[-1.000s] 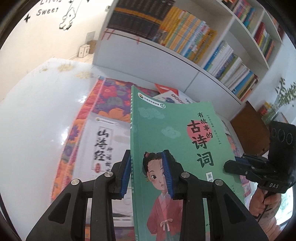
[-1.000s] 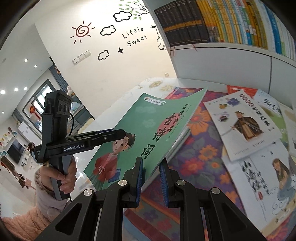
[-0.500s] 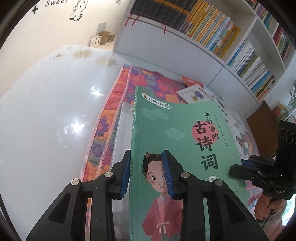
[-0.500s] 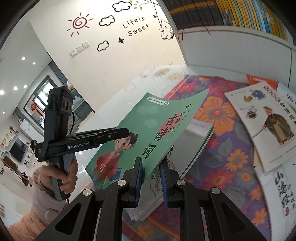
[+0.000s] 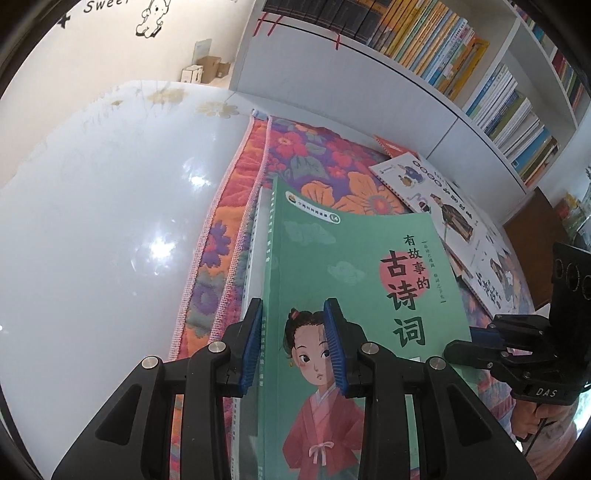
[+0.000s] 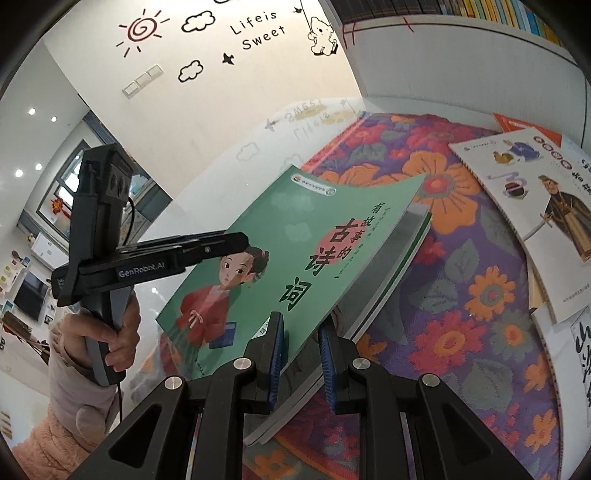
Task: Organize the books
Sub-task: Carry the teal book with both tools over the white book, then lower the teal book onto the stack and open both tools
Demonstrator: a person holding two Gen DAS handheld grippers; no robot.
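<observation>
The green book (image 5: 354, 280) read "有故事的古诗词"; the wall (image 6: 258, 26) said "Lifeis Sweet". The left tool (image 5: 293, 345), marked "GenRobot.AI", was clamped on the book's spine edge. The right tool (image 6: 301, 354), marked "DAS", pinched its near corner. The book hung over another book on the floral mat (image 6: 461, 280), with more picture books (image 6: 535, 192) beside it.

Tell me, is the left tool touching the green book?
Touching. In the left wrist view the left tool has its blue pads pressed on both sides of the green book, at its spine edge.
</observation>
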